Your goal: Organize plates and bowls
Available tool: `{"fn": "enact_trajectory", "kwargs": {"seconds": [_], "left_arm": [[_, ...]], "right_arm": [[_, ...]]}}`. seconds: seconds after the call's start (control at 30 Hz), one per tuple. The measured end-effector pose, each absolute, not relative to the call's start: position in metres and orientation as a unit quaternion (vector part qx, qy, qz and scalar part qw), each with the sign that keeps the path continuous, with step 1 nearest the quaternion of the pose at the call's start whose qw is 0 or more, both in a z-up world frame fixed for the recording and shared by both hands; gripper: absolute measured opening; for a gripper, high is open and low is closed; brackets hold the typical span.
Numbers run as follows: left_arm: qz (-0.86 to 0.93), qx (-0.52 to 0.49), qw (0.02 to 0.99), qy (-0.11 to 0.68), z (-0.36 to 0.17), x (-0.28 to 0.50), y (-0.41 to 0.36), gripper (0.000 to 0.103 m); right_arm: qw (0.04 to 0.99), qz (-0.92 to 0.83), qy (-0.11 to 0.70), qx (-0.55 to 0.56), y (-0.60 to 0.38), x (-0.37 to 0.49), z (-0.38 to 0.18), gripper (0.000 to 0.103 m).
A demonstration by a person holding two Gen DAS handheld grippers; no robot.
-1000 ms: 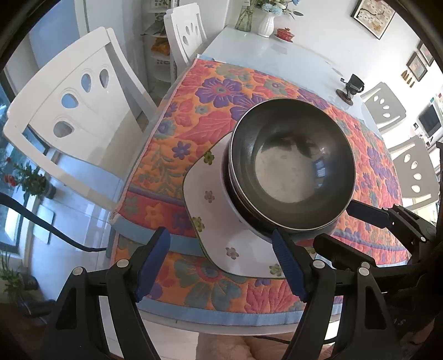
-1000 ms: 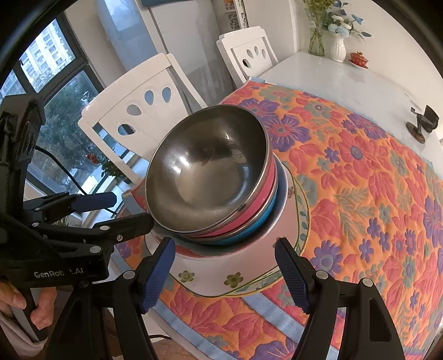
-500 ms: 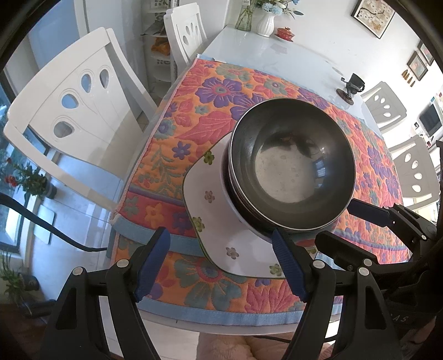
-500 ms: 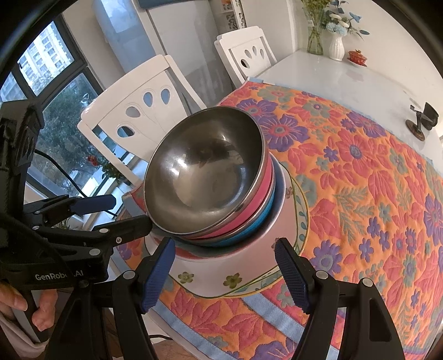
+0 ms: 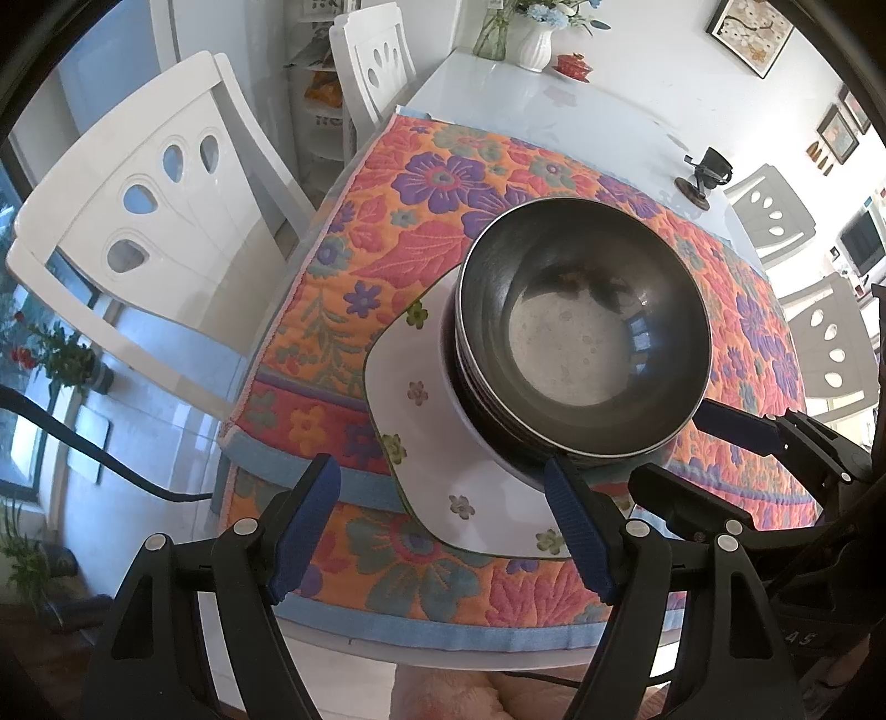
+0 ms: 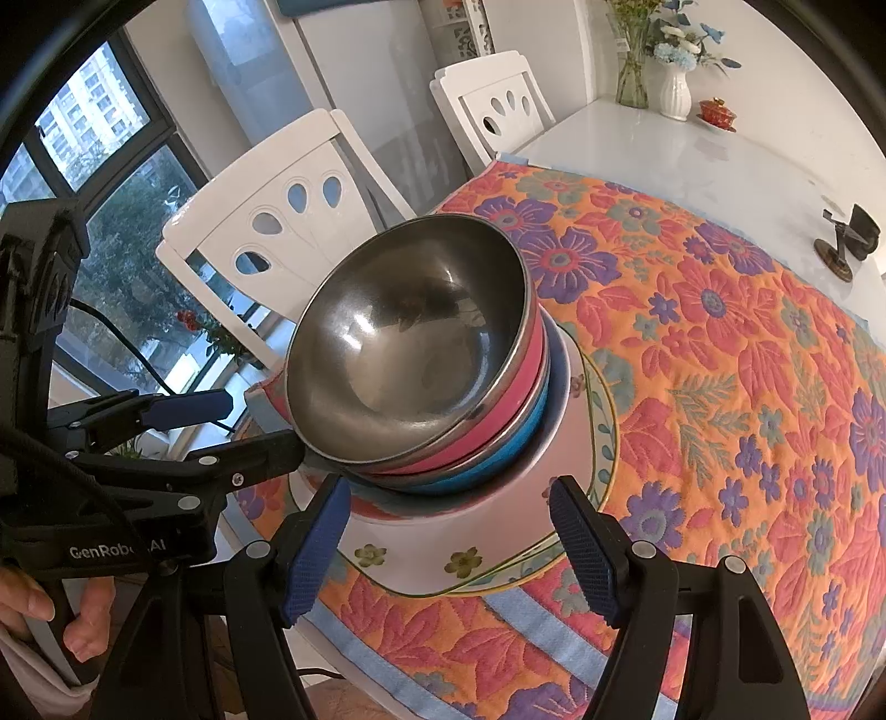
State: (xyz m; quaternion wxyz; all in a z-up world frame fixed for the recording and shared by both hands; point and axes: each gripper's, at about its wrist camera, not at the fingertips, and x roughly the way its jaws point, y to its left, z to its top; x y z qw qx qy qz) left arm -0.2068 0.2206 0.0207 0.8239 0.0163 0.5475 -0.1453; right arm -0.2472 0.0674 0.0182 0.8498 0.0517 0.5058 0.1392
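A stack of steel bowls sits on a white flowered square plate near the front left corner of the table. In the right wrist view the top bowl is bare steel, with a pink and a blue bowl under it, in a white bowl on the plate. My left gripper is open and empty, just in front of the plate. My right gripper is open and empty, at the plate's near edge. Each gripper shows in the other's view, beside the stack.
A bright floral quilted mat covers the near part of the white table. White chairs stand along the left side. A small black stand, a vase of flowers and a red dish stand far off.
Both grippers have barely shifted. The stack and the plate have not moved.
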Motion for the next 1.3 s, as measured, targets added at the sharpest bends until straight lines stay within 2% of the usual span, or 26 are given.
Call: {"fn": "enact_trajectory", "kwargs": {"seconds": [1.3], "left_arm": [[-0.145,0.014,0.823,0.550,0.0194,-0.2072,0.2174,0.075]], "right_arm": [[0.843,0.146,0.513,0.065,0.0628,-0.2432,0.0143,0.072]]}}
